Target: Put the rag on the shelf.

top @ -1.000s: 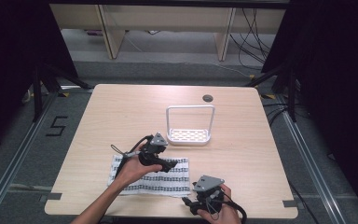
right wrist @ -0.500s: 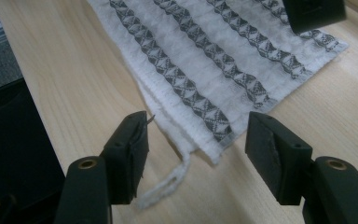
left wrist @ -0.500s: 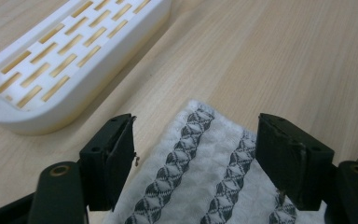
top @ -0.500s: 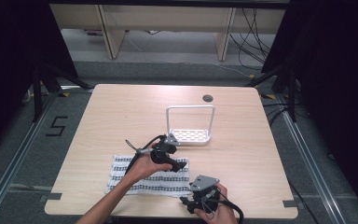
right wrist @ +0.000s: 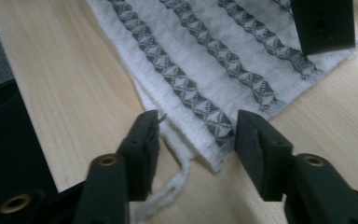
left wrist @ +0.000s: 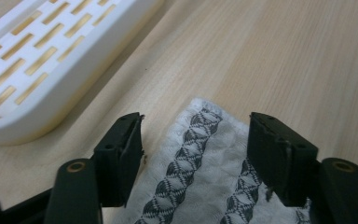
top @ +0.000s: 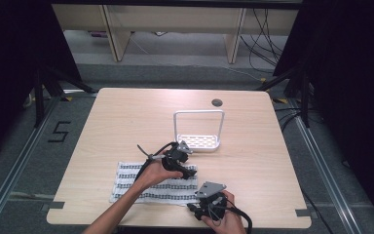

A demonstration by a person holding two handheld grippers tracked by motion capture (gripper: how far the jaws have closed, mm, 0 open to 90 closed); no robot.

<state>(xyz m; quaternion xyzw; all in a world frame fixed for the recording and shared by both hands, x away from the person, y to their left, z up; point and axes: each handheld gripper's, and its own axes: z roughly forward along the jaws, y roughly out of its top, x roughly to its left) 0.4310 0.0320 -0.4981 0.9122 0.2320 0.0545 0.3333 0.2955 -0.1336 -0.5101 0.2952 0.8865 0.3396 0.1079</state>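
A white towel (top: 151, 183) with grey patterned stripes lies flat near the table's front edge. My left gripper (top: 188, 171) sits low over the towel's far right corner (left wrist: 205, 140). Its jaws straddle that corner and have just been closing, but gaps remain on both sides, so it is open (left wrist: 196, 135). My right gripper (top: 195, 208) is at the near right corner (right wrist: 216, 140). Its jaws stand either side of the hem, have also just been closing, and do not press on the cloth (right wrist: 196, 128). A small white loop (right wrist: 168, 198) hangs from that corner.
A white slotted rack (top: 198, 131) with a tall handle frame stands just beyond the towel; its rim (left wrist: 51, 107) is close to the left jaw. A cable hole (top: 217, 103) sits at the back of the table. The table's front edge (right wrist: 32, 116) runs beside the right gripper.
The left hand has slid right along the towel's far edge to its right corner and dropped lower. The right hand has stayed at the near corner.
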